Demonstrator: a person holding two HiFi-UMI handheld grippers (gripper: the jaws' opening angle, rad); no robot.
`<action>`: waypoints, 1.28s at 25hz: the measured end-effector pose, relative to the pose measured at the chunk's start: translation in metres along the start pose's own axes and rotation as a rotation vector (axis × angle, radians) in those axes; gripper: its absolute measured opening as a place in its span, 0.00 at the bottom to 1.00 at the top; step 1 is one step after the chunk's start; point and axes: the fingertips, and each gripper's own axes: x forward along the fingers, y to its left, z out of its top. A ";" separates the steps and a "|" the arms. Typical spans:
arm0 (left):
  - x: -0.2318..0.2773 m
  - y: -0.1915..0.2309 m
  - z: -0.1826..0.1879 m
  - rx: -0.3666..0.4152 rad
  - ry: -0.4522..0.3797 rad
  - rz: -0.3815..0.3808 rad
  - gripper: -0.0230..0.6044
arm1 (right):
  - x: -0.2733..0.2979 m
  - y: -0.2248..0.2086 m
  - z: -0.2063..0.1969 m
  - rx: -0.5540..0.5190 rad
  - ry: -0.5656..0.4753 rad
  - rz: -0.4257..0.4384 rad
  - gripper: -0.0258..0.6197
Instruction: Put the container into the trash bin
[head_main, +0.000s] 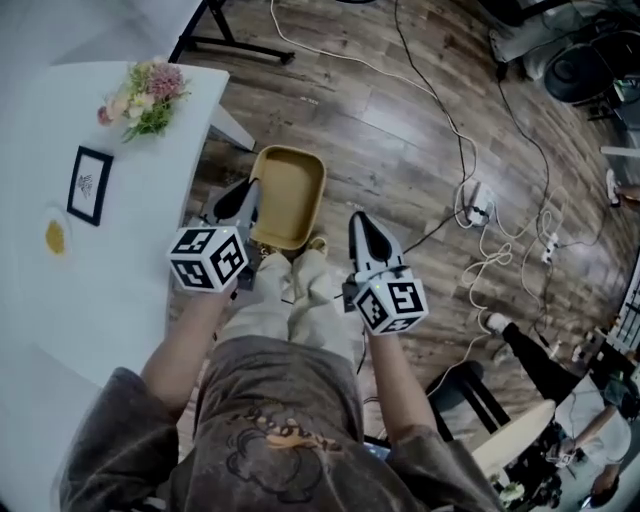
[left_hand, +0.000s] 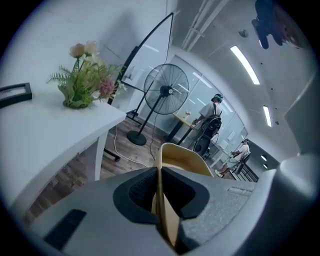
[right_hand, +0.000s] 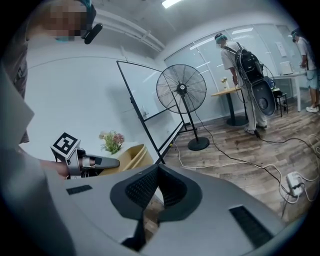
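- Head view: the white table (head_main: 120, 300) fills the left of the frame, and its edge runs just beside the left tongs (head_main: 250, 200). I judge any swing should go rightward.
- Floor (head_main: 400, 120) lies open at upper middle, with cables (head_main: 455, 150) trailing at right. No bin shows in any view.
- Container (head_main: 288, 195) hangs at centre frame over the floor.
- Its rim is pinched in the left tongs; a firm, level grip seems wise.
- Beside it, the right tongs (head_main: 358, 225) are closed and empty.

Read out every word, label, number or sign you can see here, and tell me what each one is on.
No readable text anywhere.
Picture frame: small drawing, any lettering too small to read.
Shirt print: too blurred to read.
Left marker cube and right marker cube: black and white square patterns, no letters.
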 end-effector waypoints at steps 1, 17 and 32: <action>0.007 0.007 -0.007 0.002 0.004 0.002 0.08 | 0.006 -0.004 -0.009 0.003 0.006 0.000 0.04; 0.141 0.109 -0.125 0.018 0.070 0.023 0.08 | 0.113 -0.097 -0.140 0.002 0.055 -0.017 0.04; 0.198 0.162 -0.218 0.059 0.156 0.064 0.08 | 0.128 -0.134 -0.217 0.039 0.092 -0.034 0.04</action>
